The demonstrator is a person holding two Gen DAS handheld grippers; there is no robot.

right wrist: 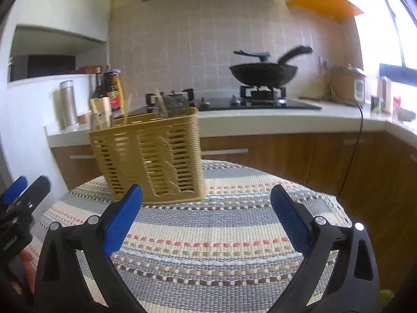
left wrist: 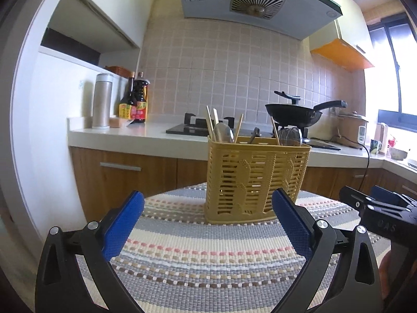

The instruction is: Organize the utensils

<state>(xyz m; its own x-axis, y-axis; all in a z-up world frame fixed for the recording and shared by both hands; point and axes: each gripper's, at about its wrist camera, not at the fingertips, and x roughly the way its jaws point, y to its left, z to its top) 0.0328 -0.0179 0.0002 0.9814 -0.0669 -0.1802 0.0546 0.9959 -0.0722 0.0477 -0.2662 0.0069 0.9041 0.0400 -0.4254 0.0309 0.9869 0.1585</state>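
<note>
A yellow slotted utensil basket (left wrist: 256, 180) stands upright on a round table with a striped woven mat (left wrist: 208, 260). It holds wooden chopsticks (left wrist: 210, 124), a metal spoon (left wrist: 223, 132) and other utensils. In the right wrist view the basket (right wrist: 151, 156) stands at the far left of the mat (right wrist: 221, 247). My left gripper (left wrist: 208, 206) is open and empty, just in front of the basket. My right gripper (right wrist: 207, 203) is open and empty, to the right of the basket. The right gripper also shows at the right edge of the left wrist view (left wrist: 378, 203).
Behind the table runs a kitchen counter (left wrist: 156, 130) with wooden cabinets, a steel flask (left wrist: 102, 101), sauce bottles (left wrist: 135, 99), a gas hob with a black wok (left wrist: 294, 114) and a rice cooker (left wrist: 351, 127). The left gripper shows at the left edge of the right wrist view (right wrist: 18, 203).
</note>
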